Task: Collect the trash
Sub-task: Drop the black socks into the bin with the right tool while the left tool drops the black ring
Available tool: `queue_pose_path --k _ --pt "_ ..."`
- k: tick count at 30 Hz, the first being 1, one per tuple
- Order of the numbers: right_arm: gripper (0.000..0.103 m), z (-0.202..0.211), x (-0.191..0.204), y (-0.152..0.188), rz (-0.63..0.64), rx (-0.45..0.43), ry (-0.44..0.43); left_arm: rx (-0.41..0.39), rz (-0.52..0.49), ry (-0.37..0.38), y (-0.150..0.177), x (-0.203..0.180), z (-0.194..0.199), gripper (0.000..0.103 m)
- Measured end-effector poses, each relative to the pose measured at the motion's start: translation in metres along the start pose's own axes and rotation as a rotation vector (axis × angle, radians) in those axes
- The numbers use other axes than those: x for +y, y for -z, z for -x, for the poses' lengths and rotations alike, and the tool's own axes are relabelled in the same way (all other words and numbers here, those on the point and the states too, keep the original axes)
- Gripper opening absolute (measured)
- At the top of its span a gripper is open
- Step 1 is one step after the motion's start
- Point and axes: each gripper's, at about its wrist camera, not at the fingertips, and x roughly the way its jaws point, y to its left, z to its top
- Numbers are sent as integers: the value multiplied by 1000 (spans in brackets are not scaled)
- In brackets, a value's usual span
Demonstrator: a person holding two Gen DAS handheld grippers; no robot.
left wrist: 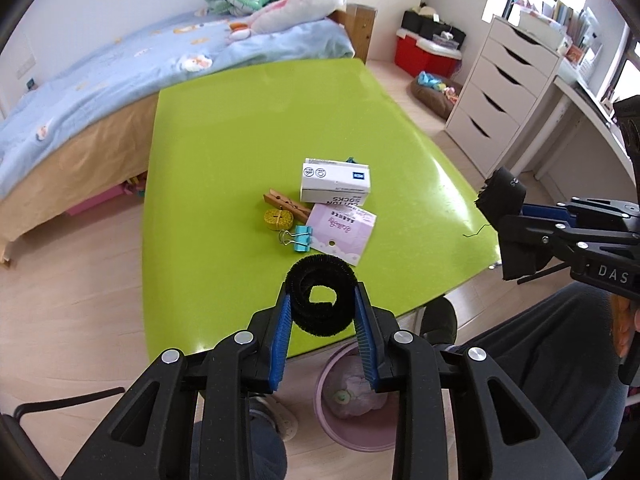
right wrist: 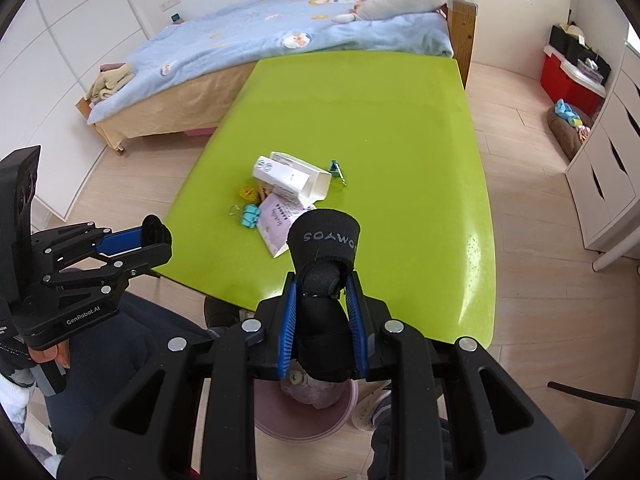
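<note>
The left gripper (left wrist: 322,300) has its jaws clamped on a coiled black fuzzy strip (left wrist: 320,294), held above the near edge of the lime-green bench (left wrist: 248,128). The right gripper (right wrist: 323,292) has its jaws closed around a rolled black sock (right wrist: 323,248), over the near bench edge, above a pink bin (right wrist: 280,420) on the floor that seems to hold a crumpled bag. Mid-bench lie a white box (left wrist: 335,182), pink card (left wrist: 340,232), wooden clothespin (left wrist: 286,205), yellow tape roll (left wrist: 278,218) and blue binder clip (left wrist: 300,238), clustered together.
</note>
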Motion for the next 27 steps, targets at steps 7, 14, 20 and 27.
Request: queue_pose_path --k 7,14,20,27 --pt "24 25 18 34 27 -19 -36 -34 2 18 24 -10 26 30" --pt "24 27 33 78 50 37 -73 -31 7 40 48 -18 35 30" --pt "25 15 41 96 53 86 -107 -22 9 55 65 -21 40 30" --pt "72 11 40 94 34 80 -111 -26 4 67 70 -23 44 30"
